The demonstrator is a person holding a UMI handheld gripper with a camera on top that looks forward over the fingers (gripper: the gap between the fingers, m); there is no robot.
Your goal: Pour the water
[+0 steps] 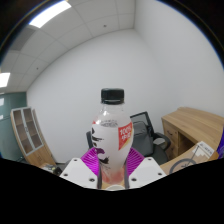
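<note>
Gripper view: gripper (113,172) jaws pinch a clear plastic bottle (112,135) with black cap and red-and-white label, magenta pads (97,158) pressed against its lower body on both sides. Bottle stands upright between the jaws, lifted against a white wall. Beyond the jaws: black office chair (146,130), light wooden desk (195,128) off to the right.

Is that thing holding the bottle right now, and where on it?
Yes. The tool holds a clear black-capped bottle by its lower body, just below the red label, lifted upright.
</note>
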